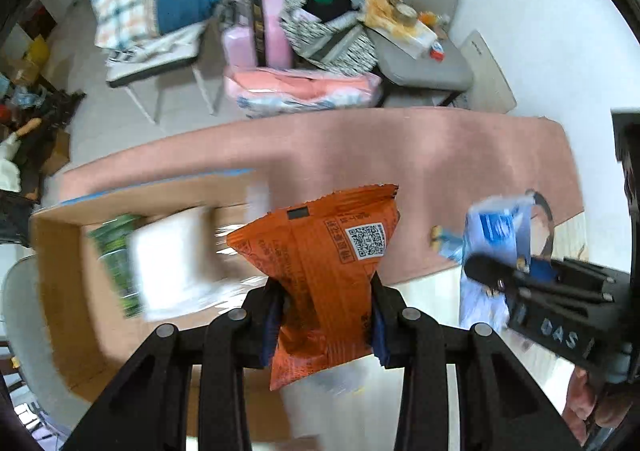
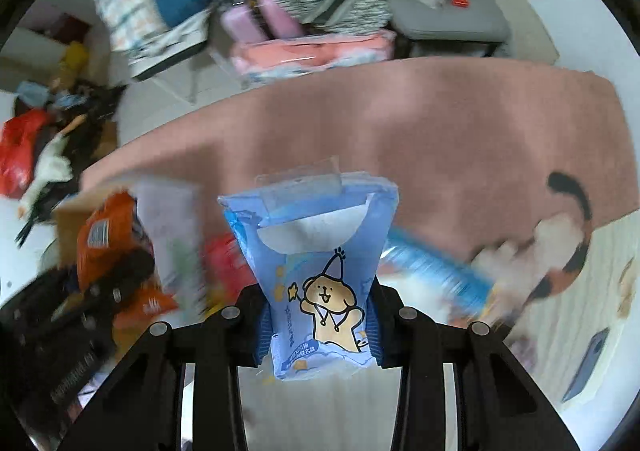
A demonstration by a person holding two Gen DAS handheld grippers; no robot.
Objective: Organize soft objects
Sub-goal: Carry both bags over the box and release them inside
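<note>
- Pinching an orange snack packet (image 1: 328, 271) at its waist, the left gripper (image 1: 328, 315) is clenched on it, and the film crumples inward between the blue pads while the sealed top fans out above.
- Gripped the same way, a pale blue tissue pack (image 2: 320, 275) with a cartoon dog printed on it sits crushed at its middle in the right gripper (image 2: 320, 323), its clear flap standing up at the far end.
- Both packs look light and yielding; I judge the film fairly slick, so a hold across the waist, as now, seems safer than one on the thin sealed edge, and a harder squeeze could burst the snack packet.
- Beyond the left gripper lies an open cardboard box (image 1: 72, 251) on the pink mat (image 1: 400, 147), holding a green pack (image 1: 116, 251) and a white pack (image 1: 172, 259), both smeared by motion blur.
- From the left view the right gripper shows at the right edge with its blue pack, apart from the orange one.
- Another blue wrapper (image 2: 436, 263) lies on the mat to the right of the tissue pack, too blurred to identify.
- Lower ends of both held packs are cut off behind the gripper frames, and the box's near wall is hidden.
</note>
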